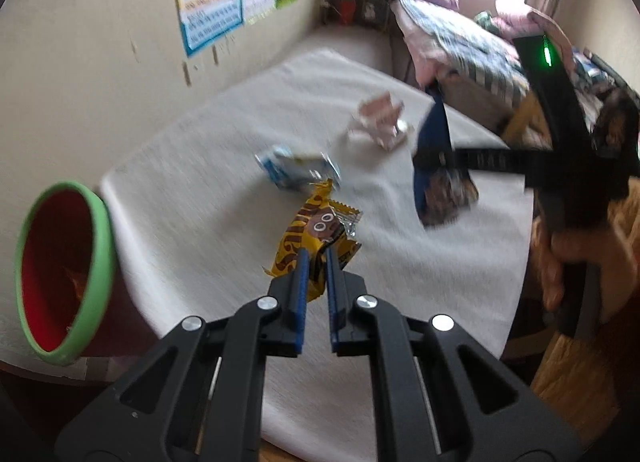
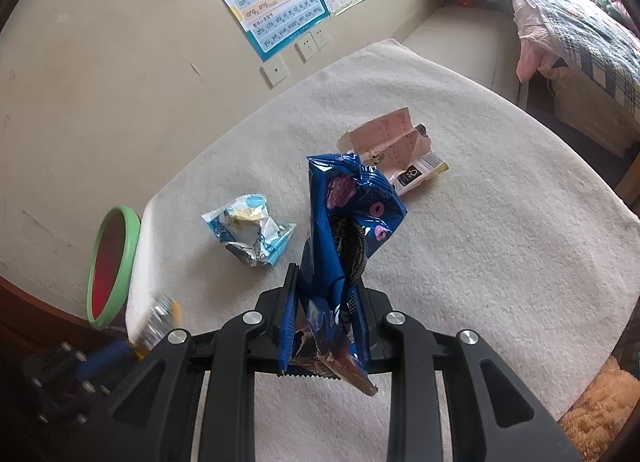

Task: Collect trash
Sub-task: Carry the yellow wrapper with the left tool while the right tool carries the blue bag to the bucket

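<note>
1. The yellow wrapper is hanging pinched between the blue pads of the left gripper, its long axis running away from the jaws, up and slightly right in the left wrist view. It is crinkly printed foil with a silver inner edge, clear of the cloth.
2. The red bin with its green rim is sitting at the table's left edge, to the left of those jaws and tilting its mouth toward them; the left hand is the nearer one, so a sideways carry looks like the coming move.
3. The right gripper is clamping a blue cookie wrapper, a glossy, creased film standing up out of the jaws.
4. Two pieces are lying loose on the cloth: a light blue wrapper, crumpled, nearer the bin, and a pink carton, flattened and creased, farther off.
5. The white tablecloth is looking nubby and soft.
</note>
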Motion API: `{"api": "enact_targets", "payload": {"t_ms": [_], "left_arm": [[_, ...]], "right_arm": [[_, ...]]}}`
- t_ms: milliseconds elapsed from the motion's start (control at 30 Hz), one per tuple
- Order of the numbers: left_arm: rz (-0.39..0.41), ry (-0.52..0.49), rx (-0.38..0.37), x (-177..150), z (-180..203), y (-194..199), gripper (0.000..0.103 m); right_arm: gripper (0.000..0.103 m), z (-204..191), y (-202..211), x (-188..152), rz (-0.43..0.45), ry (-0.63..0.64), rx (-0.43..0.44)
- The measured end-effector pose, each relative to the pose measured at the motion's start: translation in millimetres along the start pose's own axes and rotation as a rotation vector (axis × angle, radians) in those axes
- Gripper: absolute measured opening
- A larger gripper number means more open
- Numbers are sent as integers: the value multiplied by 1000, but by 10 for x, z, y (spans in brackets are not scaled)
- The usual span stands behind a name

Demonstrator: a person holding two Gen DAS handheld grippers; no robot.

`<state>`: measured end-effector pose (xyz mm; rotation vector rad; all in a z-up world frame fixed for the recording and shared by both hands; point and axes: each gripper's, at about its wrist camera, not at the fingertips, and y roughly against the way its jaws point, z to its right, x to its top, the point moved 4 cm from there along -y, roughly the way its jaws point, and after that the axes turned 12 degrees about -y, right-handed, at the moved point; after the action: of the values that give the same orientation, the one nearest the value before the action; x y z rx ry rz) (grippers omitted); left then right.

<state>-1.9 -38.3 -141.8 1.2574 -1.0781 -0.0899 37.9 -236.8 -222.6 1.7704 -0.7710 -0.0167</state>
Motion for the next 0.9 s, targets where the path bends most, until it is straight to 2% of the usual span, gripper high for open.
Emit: {"api": "enact_targets", "payload": {"t_ms": [267, 400, 900], "left_arm": [[59, 99, 60, 105, -378, 210, 8], [42, 106, 114, 104, -510, 225, 8], [75, 166, 151, 110, -767, 304, 8]], "right_arm": [[25, -163, 135, -19, 19, 45, -6], [25, -295, 236, -29, 38, 86, -14], [25, -816, 475, 0, 77, 131, 53]]}}
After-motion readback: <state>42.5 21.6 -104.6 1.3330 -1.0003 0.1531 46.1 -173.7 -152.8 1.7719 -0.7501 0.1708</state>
